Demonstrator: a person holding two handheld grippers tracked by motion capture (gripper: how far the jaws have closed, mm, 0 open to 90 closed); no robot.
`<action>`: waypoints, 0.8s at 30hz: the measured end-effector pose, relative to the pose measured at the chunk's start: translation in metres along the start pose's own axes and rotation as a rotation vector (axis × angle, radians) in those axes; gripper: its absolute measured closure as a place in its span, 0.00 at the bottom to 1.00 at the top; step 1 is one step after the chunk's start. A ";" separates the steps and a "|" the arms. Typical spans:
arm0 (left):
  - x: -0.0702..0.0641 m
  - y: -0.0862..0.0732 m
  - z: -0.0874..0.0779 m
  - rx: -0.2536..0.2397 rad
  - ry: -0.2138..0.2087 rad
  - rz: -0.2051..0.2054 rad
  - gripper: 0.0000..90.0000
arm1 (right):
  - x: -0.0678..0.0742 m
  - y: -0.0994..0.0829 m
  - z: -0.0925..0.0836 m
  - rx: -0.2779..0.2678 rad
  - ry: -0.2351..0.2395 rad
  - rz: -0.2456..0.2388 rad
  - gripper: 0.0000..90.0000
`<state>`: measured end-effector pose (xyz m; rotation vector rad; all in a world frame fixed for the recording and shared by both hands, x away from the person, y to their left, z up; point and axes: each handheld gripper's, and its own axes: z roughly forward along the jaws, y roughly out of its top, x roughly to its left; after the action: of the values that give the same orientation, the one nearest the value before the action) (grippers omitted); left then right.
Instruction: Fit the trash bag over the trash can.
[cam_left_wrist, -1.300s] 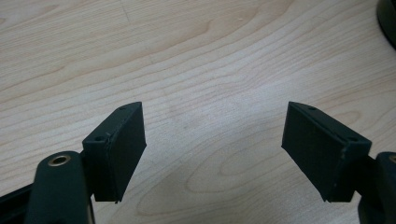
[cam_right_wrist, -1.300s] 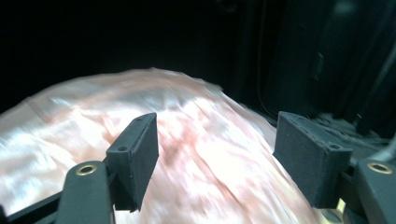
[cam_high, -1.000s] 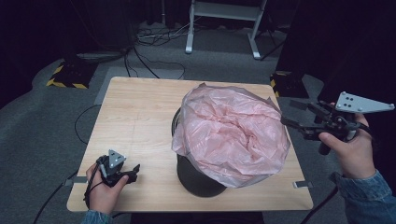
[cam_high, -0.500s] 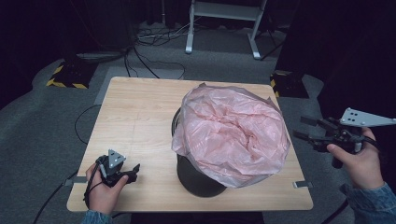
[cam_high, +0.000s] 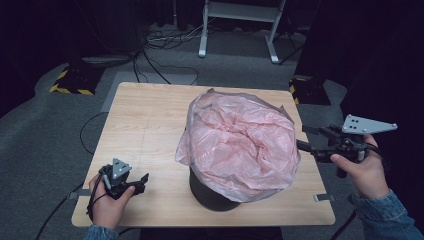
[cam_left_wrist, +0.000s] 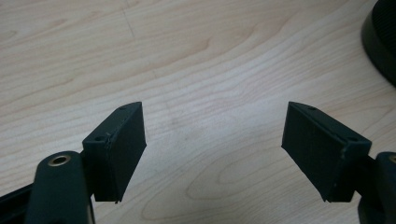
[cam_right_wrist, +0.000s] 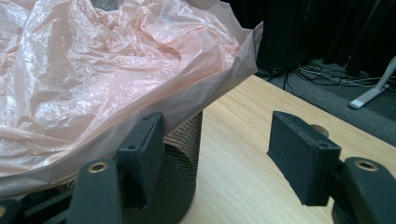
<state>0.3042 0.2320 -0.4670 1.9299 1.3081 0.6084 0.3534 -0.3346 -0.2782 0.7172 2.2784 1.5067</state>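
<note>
A thin pink bag (cam_high: 240, 142) is draped loosely over a black mesh bin (cam_right_wrist: 180, 154) on the bench (cam_high: 145, 120). It is judged light, soft and slippery, best pinched at its overhanging hem. The right tool (cam_high: 312, 142) has just been opening, empty, beside that hem; the left tool (cam_left_wrist: 212, 140) rests apart, empty.

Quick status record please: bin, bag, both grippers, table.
bin: black mesh bin upright on wooden table
bag: pink plastic bag draped over the bin's top, hanging down its sides
left gripper: open, nothing between jaws, resting at the table's near left corner
right gripper: open, off the table's right edge, pointing at the bag's hanging edge, jaws just moved, nothing gripped
</note>
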 end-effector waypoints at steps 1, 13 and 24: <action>0.000 0.002 -0.002 -0.005 -0.002 0.000 0.24 | 0.000 -0.001 0.000 0.001 -0.001 0.002 0.40; 0.001 0.023 -0.017 -0.044 -0.073 0.068 0.26 | -0.010 -0.010 -0.015 0.009 -0.048 0.022 0.39; 0.006 0.043 -0.030 -0.140 -0.198 0.096 0.29 | -0.013 -0.013 -0.016 0.014 -0.047 0.025 0.38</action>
<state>0.3106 0.2369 -0.4154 1.8929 1.0276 0.5265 0.3526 -0.3580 -0.2843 0.7797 2.2552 1.4703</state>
